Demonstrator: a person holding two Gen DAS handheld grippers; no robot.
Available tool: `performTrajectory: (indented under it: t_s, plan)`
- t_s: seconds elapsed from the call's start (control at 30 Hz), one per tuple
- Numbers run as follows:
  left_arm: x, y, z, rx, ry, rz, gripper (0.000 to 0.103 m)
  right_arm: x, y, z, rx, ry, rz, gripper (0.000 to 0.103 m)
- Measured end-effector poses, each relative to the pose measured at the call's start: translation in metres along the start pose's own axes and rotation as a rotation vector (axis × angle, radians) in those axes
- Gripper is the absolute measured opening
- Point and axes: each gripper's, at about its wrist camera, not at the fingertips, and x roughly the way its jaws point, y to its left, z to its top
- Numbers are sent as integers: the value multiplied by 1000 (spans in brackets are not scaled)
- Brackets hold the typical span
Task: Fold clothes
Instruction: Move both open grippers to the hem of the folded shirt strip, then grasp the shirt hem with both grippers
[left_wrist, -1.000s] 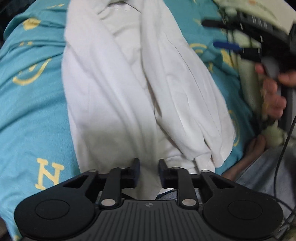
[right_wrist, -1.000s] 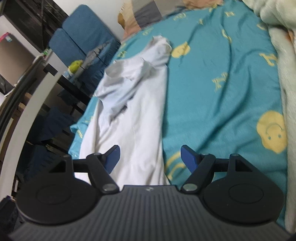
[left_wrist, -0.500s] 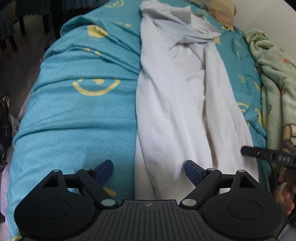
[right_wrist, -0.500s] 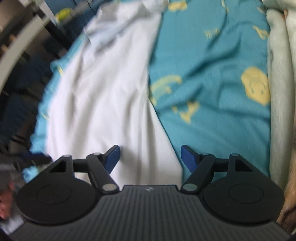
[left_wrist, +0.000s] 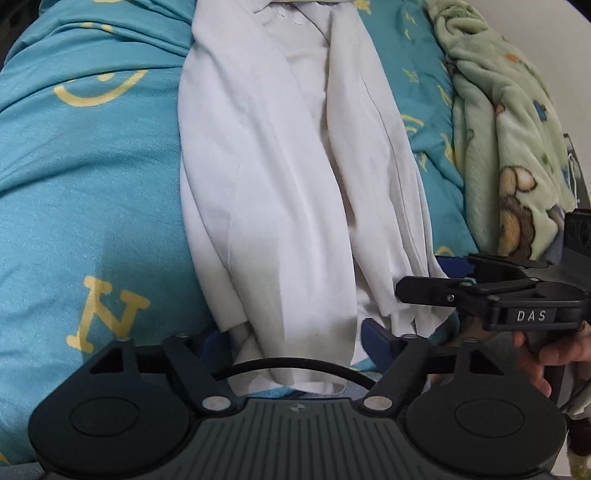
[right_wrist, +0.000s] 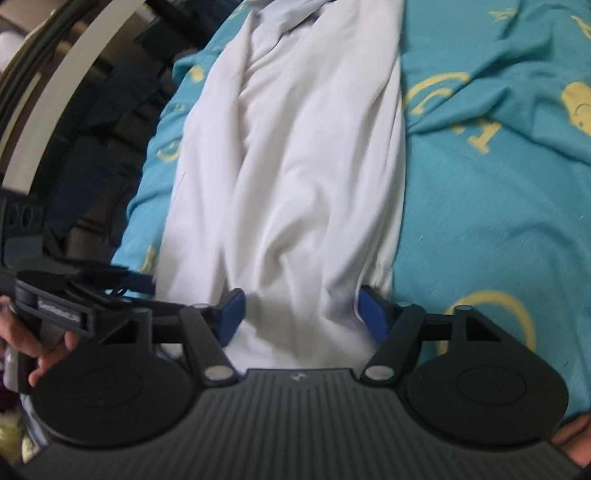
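White garment (left_wrist: 288, 206) between spread fingers (left_wrist: 373, 341)

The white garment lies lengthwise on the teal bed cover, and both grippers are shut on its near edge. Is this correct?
Not quite. Both wrist views show the left gripper and right gripper open, their fingers on either side of the near edge of the white garment. It lies lengthwise on the teal bed cover.

1. The left gripper (left_wrist: 295, 341) has its blue-padded fingers (left_wrist: 376, 341) spread wide apart — nothing is pinched between them.
2. The right gripper (right_wrist: 301, 314) is likewise spread wide, its blue fingers (right_wrist: 232, 314) far apart.
3. In the left wrist view the right gripper sits low at the right edge, level and pointing leftward, held by the right hand (left_wrist: 543, 360).
4. In the right wrist view the left hand (right_wrist: 35, 347) grips its handle at the left edge — both grippers sit side by side, close together.
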Motion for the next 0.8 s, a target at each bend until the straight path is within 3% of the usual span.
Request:
performTrajectory:
  t_s: [0.07,0.17,0.2,0.23,0.3,0.63,0.8]
  plan:
    - [0,1,0,-13,-6,12,63,1,6,-2,-36,8,-23,62]
    - [-1,2,-1,-20,-15,41,45,3,11,-3,-79,24,-82,39]
    - [-2,1,-1,-17,-21,49,34,0,12,-3,-91,16,-93,24]
    - [-4,1,-2,-13,-29,57,18,-3,14,-3,-101,5,-100,17]
    - [-10,0,-4,-6,-58,44,12,-13,14,-2,-111,-20,-105,11]
    - [-96,-16,-34,-12,-325,-107,9,-90,21,2,-34,-222,-8,9]
    - [-147,-24,-60,-20,-419,-153,8,-128,38,-20,-34,-296,50,9]
